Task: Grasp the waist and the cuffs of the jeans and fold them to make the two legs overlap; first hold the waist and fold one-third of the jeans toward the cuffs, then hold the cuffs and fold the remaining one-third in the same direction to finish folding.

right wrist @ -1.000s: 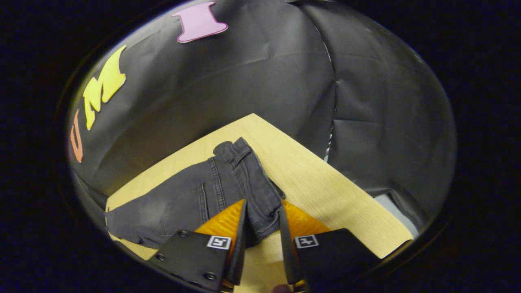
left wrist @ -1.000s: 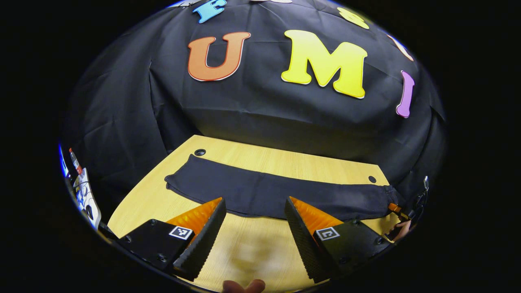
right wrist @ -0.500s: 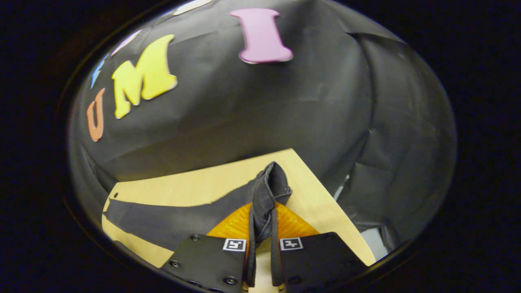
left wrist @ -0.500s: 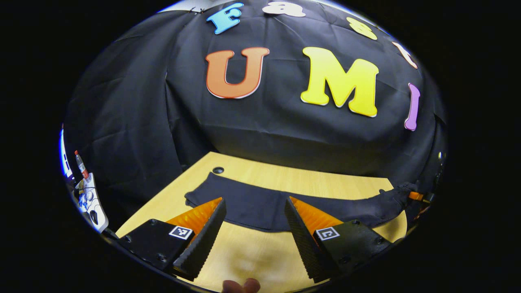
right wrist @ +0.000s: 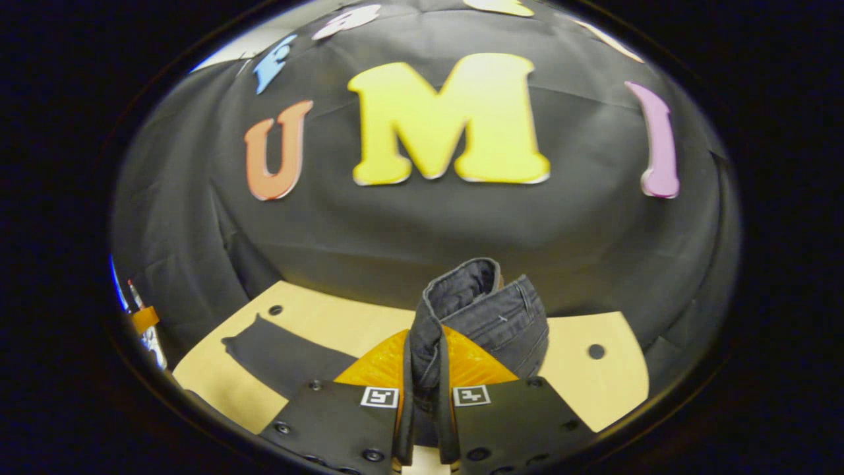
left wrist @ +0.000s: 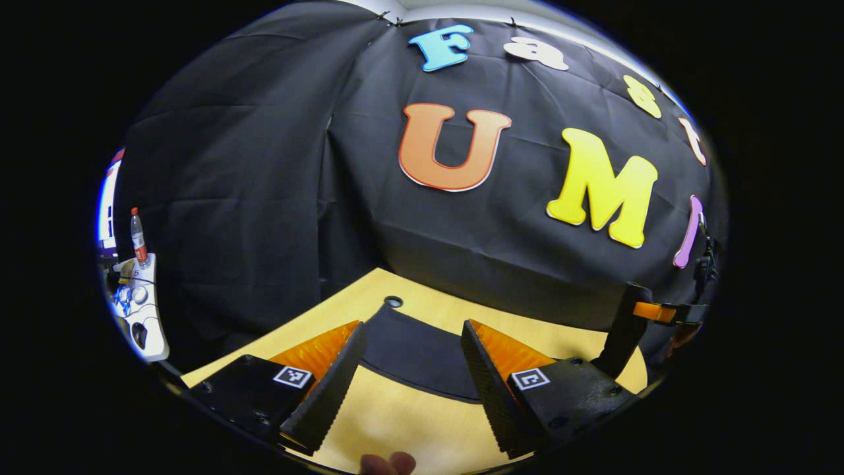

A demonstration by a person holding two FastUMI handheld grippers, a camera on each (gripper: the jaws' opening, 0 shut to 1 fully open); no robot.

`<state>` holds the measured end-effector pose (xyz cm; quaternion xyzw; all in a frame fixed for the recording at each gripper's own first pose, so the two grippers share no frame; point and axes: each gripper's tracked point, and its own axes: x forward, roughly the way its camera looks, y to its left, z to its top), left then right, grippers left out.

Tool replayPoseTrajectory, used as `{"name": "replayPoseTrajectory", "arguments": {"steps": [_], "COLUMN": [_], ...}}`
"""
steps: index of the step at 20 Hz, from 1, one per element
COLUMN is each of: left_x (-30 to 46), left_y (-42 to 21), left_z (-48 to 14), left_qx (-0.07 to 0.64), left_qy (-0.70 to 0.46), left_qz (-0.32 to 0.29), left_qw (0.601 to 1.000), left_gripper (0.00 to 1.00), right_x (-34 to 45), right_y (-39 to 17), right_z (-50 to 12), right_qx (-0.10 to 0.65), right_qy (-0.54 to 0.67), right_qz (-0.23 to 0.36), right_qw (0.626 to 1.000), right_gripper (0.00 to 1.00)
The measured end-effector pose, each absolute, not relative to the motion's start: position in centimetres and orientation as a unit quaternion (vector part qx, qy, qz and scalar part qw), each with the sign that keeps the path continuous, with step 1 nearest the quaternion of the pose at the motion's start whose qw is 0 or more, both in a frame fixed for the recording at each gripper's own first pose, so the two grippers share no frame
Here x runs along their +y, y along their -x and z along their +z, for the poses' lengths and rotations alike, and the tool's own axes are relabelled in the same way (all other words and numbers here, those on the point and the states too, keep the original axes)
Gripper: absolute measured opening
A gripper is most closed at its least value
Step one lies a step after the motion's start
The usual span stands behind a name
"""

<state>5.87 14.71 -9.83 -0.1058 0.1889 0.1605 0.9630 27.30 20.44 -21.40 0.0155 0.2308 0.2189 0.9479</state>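
So the dark grey denim jeans point(right wrist: 484, 316) are pinched at the waist by the right gripper point(right wrist: 425, 402), lifted off the light wooden table point(right wrist: 587, 389). Cuffs probably near its far-left corner. Left gripper point(left wrist: 409, 389) is held wide apart, nothing gripped.

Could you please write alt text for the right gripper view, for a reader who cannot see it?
The right gripper is shut on the bunched waist of dark jeans, lifting it above a light wooden table. The legs trail flat across the table toward the left, with the black cloth wall behind.
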Motion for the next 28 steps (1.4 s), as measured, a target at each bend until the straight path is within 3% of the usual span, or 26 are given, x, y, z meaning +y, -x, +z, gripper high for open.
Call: {"name": "replayPoseTrajectory", "arguments": {"steps": [4,5,6,10,12,17,21,25,28], "left_x": [20.6,21.9,23.1,26.0,26.7,26.6,25.7,22.2,23.7], "left_y": [-3.6,-3.2,-3.0,-2.7,-3.2,-5.0,-5.7,-11.1,-13.0], "left_z": [-11.4,-12.0,-12.7,-15.4,-17.2,-20.7,-26.1,-28.1,-29.3], "left_qx": [0.203,0.207,0.213,0.236,0.258,0.299,0.389,0.399,0.429], "left_qy": [0.131,0.139,0.149,0.182,0.204,0.248,0.329,0.525,0.480], "left_qz": [0.196,0.208,0.217,0.236,0.246,0.255,0.291,0.282,0.299], "left_qw": [0.950,0.946,0.941,0.925,0.912,0.885,0.810,0.697,0.704], "left_gripper": [0.94,0.94,0.94,0.94,0.94,0.94,0.94,0.95,0.95], "right_x": [30.2,31.3,32.2,34.2,34.9,32.1,26.0,20.6,16.6], "right_y": [-25.1,-24.9,-24.6,-23.7,-23.2,-20.2,-17.7,-14.2,-13.0], "right_z": [-29.9,-32.4,-34.6,-39.8,-39.4,-33.8,-29.8,-28.2,-28.9], "right_qx": [0.286,0.302,0.321,0.360,0.360,0.347,0.350,0.363,0.381], "right_qy": [0.039,0.058,0.069,0.125,0.110,0.075,0.051,0.023,0.004], "right_qz": [0.268,0.268,0.266,0.281,0.303,0.322,0.302,0.271,0.236], "right_qw": [0.919,0.913,0.906,0.881,0.875,0.878,0.885,0.891,0.894], "right_gripper": [0.16,0.12,0.16,0.16,0.31,1.00,0.99,0.99,1.00]}}
